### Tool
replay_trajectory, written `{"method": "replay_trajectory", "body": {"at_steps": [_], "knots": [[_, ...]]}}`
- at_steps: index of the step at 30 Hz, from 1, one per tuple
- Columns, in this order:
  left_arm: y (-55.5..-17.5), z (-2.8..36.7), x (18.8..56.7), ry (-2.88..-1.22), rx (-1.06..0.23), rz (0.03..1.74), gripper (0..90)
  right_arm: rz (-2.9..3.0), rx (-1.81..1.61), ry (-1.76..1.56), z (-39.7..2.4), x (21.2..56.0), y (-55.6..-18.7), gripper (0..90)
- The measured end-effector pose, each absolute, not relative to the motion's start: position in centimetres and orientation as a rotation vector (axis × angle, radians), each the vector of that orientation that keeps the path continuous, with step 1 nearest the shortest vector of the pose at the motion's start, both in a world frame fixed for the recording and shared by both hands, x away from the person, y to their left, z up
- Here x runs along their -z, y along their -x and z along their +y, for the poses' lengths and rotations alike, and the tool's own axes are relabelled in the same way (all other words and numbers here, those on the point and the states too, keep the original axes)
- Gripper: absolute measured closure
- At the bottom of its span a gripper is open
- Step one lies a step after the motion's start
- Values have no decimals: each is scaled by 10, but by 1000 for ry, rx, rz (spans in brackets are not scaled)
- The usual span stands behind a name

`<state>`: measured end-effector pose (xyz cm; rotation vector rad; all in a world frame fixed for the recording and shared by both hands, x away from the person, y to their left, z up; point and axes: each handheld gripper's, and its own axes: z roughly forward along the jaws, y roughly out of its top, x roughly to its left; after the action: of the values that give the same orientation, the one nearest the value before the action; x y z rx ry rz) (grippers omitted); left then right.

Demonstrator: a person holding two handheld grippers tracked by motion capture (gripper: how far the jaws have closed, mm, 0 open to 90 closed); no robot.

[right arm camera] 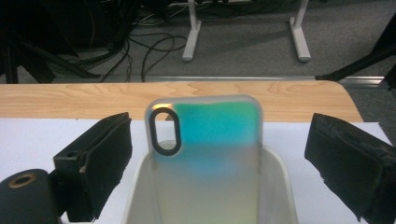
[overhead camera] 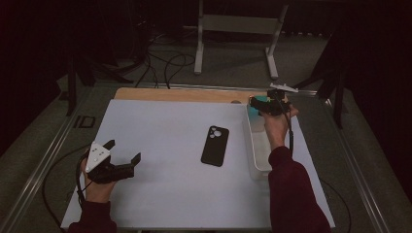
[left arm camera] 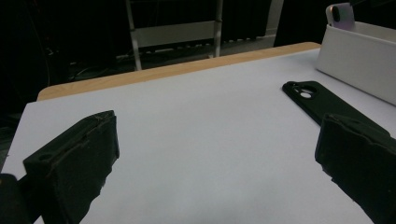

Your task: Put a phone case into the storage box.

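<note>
1. Standing upright in the far end of a white plastic bin (right arm camera: 275,186), an iridescent phone case (right arm camera: 208,154) leans against the bin's end wall, its long axis vertical and its oval camera cutout at the upper left in the right gripper view.
2. The right tongs (right arm camera: 219,163) sit directly in front of this case with jaws spread wide, one on each side of it; neither pad touches it, so it is not gripped.
3. In the high view the right tongs (overhead camera: 272,106) hover over the bin's (overhead camera: 257,160) far end, at the right edge of the white surface (overhead camera: 160,194).
4. A black phone case (overhead camera: 215,145) lies flat near the middle of the surface, just left of the bin, its long axis running roughly near to far and its camera opening at the far end.
5. The left tongs (overhead camera: 124,151) rest low at the front left, jaws apart and empty, pointing right toward the black case (left arm camera: 327,105).
6. The black case lies well apart from both tongs, ahead and to the right of the left pair, which looks better placed to take it.
</note>
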<state>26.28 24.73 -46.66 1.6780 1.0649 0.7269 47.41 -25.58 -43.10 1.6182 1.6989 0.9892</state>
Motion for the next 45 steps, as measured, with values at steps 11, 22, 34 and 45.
{"method": "replay_trajectory", "body": {"at_steps": [11, 22, 34, 45], "knots": [[-264, 245, 468, -1692, -723, 1062, 1, 1792, -1088, -1517, -243, 422, -454, 89], [-265, 242, 469, -1691, -696, 1059, 1, 1856, -1176, -1409, -240, 419, -425, 88], [-266, 241, 470, -1695, -684, 1062, 1, 1915, -1265, -1315, -233, 413, -384, 84], [-268, 239, 472, -1705, -675, 1064, 1, 1958, -1329, -1227, -224, 417, -346, 84]]}}
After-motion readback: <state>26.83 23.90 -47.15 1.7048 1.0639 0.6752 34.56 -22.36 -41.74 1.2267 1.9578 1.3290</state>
